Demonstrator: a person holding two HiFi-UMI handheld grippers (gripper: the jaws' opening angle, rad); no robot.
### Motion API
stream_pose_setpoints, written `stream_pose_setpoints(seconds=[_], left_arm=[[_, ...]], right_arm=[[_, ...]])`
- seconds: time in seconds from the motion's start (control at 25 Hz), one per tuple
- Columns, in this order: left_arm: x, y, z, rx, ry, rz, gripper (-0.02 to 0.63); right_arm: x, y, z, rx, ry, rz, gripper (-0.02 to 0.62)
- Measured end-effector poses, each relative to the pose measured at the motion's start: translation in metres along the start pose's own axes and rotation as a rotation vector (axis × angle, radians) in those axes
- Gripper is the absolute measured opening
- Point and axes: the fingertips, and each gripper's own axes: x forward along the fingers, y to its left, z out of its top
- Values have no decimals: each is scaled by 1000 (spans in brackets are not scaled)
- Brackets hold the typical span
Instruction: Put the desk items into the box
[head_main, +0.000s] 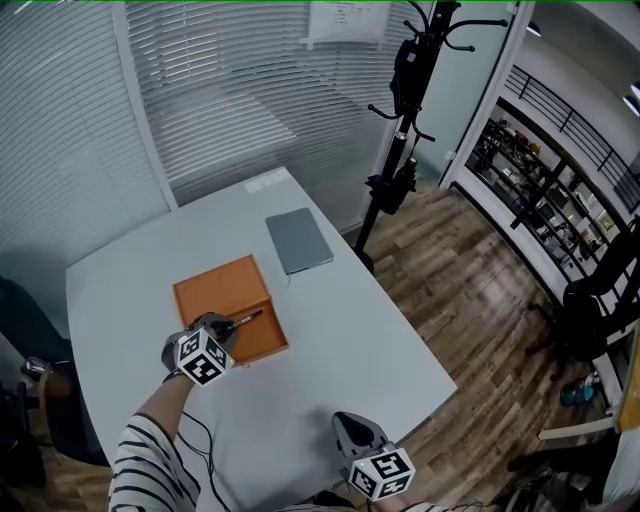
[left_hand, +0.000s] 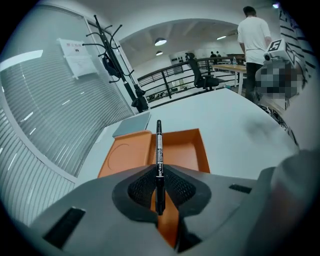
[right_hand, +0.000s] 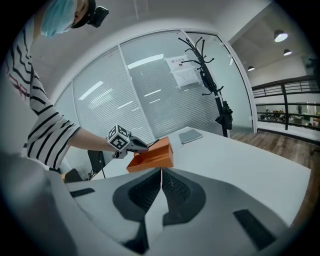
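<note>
A pale surface (head_main: 350, 340) fills the corner of an office with slatted blinds and a wood floor. Nearest the person, the right hand-held gripper (head_main: 345, 422) hovers by the surface's front edge. Its own view shows the jaws pressed together with nothing between them (right_hand: 161, 172).

Up and to the left, past a striped sleeve (head_main: 150, 460), the left hand-held gripper (head_main: 232, 325) is clamped on a black pen (head_main: 247, 319). The left gripper view shows it plainly: the jaws (left_hand: 159, 172) pinch the pen's (left_hand: 159, 150) rear half, and the barrel runs straight ahead. There is a white printed label on the barrel, and the lettering is too small to read.

The pen points out over the orange box (head_main: 215, 295), which sits open on the surface. Inside, the left gripper view shows the box's (left_hand: 182, 147) orange floor and a faint ring marked on its left part. From the right gripper view, the box (right_hand: 152, 159) lies well ahead, with the left hand-held gripper at its left end.

Just beyond the box, apart from it, lies a flat grey notebook (head_main: 299, 240). Further back, a small white label (head_main: 266, 182) lies at the surface's far corner, its print unreadable. Behind that, a black coat stand (head_main: 400, 130) rises off the floor. A printed sheet (head_main: 345, 20) hangs on the glass wall, its text too fine to make out.
</note>
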Motion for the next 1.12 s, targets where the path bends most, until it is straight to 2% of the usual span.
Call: stream_pose_setpoints(seconds=[0.32, 0.48, 0.88, 1.12], left_arm=[[28, -16, -21, -26, 76, -72, 60], [38, -19, -25, -66, 111, -93, 60], [60, -23, -38, -122, 202, -79, 60], [65, -29, -47, -155, 243, -100, 60]], right_arm=[[-1, -5, -9, 12, 20, -30, 26], [-2, -7, -11, 13, 27, -40, 26], [-10, -13, -17, 25, 39, -55, 26], [-12, -15, -16, 22, 33, -60, 26]])
